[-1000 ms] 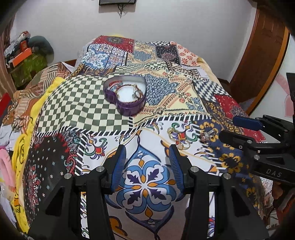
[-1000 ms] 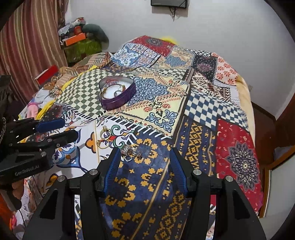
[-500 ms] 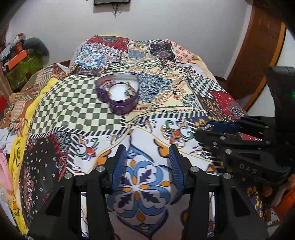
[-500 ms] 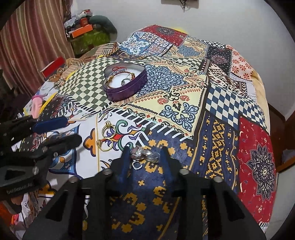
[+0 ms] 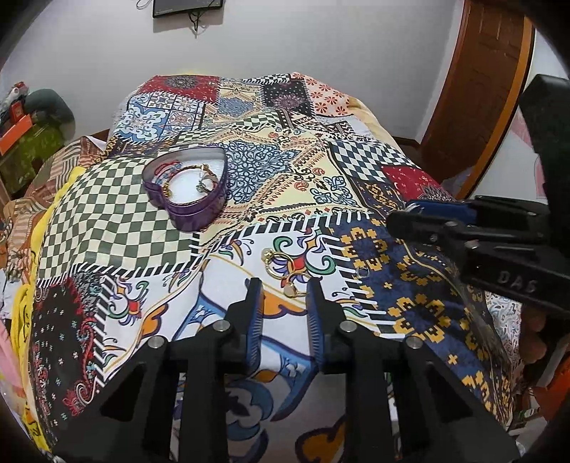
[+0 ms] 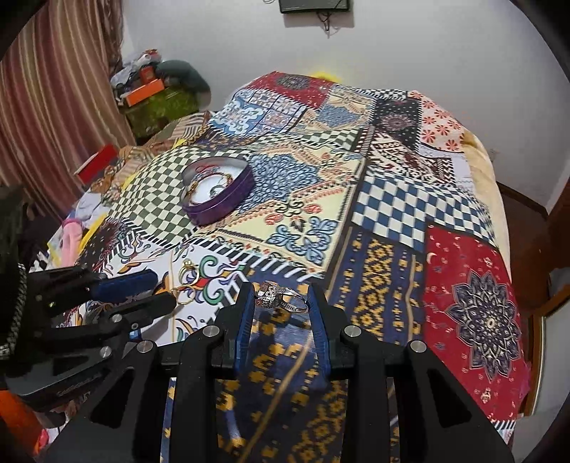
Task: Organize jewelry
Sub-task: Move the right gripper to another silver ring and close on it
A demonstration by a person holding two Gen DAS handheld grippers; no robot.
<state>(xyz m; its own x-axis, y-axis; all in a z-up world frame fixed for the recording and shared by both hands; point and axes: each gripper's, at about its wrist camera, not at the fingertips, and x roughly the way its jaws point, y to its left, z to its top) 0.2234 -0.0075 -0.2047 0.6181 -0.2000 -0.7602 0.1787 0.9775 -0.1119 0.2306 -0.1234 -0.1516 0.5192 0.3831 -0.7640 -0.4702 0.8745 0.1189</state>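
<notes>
The right claw (image 6: 281, 297) has a silver ring (image 6: 281, 298) with a chunky stone cluster pinched between its two blue-lined fingers (image 6: 245, 310), the band lying crosswise from one pad to the other, lifted just above the dark blue and yellow patch of the bedspread (image 6: 392, 199). The left claw (image 5: 285, 302) is narrow and its jaws are closing; a gold ring (image 5: 293, 291) with a pale stone sits right between its tips on the white floral patch, though I cannot tell whether the pads are pressing it yet. Just beyond it lie two more gold rings (image 5: 277, 261), close together on the same swirl of pattern, and a small silver ring (image 5: 362, 272) rests a little to the right on the blue patch, near the other claw.

Further up the bed, on the green checked patch, stands a purple heart-shaped tin (image 5: 188, 185), open, with a white lining and a few gold pieces and a red cord already inside. It is well apart from both claws.

The bedspread is a busy patchwork covering the whole bed. Behind it is a plain white wall with a dark screen (image 6: 313, 5) mounted high, striped curtains (image 6: 53, 107) on one side, a cluttered corner with an orange box (image 6: 144, 92), and a wooden door (image 5: 477, 89) on the other side
</notes>
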